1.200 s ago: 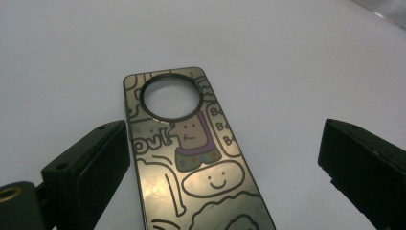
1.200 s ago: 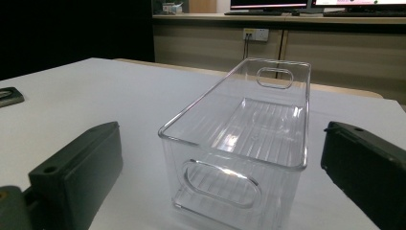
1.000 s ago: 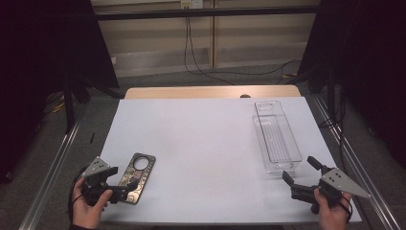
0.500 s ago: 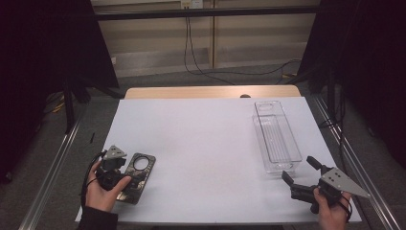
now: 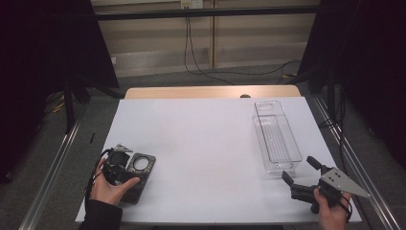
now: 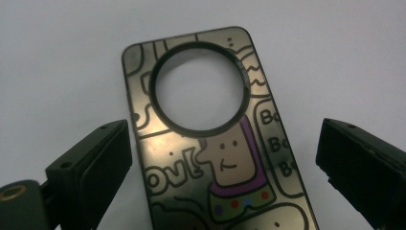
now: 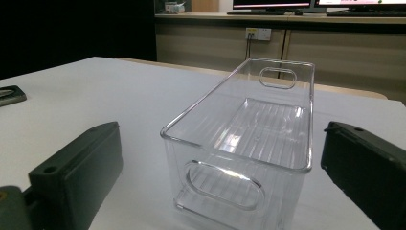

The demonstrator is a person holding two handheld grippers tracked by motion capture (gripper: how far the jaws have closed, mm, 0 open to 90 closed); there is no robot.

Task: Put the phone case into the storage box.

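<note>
A dark phone case (image 5: 143, 176) printed with cartoon figures and pierced by a round hole lies flat at the table's front left. My left gripper (image 5: 125, 168) hovers right over it, pointing down. In the left gripper view the open jaws of my left gripper (image 6: 222, 136) stand on either side of the case (image 6: 225, 158) without touching it. A clear, empty plastic bin (image 5: 276, 143) stands at the right. Near the front right corner my right gripper (image 5: 298, 168) is open and faces the bin's near end (image 7: 249, 124); its jaws (image 7: 221, 138) hold nothing.
White paper (image 5: 206, 143) covers the table, whose wooden far edge (image 5: 210, 92) shows beyond it. Metal rails (image 5: 57, 158) run along both sides. A corner of the phone case (image 7: 9, 94) shows at the left in the right gripper view.
My left gripper has moved right from beside the phone case to directly over it and tipped down toward it. The right gripper and bin have stayed put.
</note>
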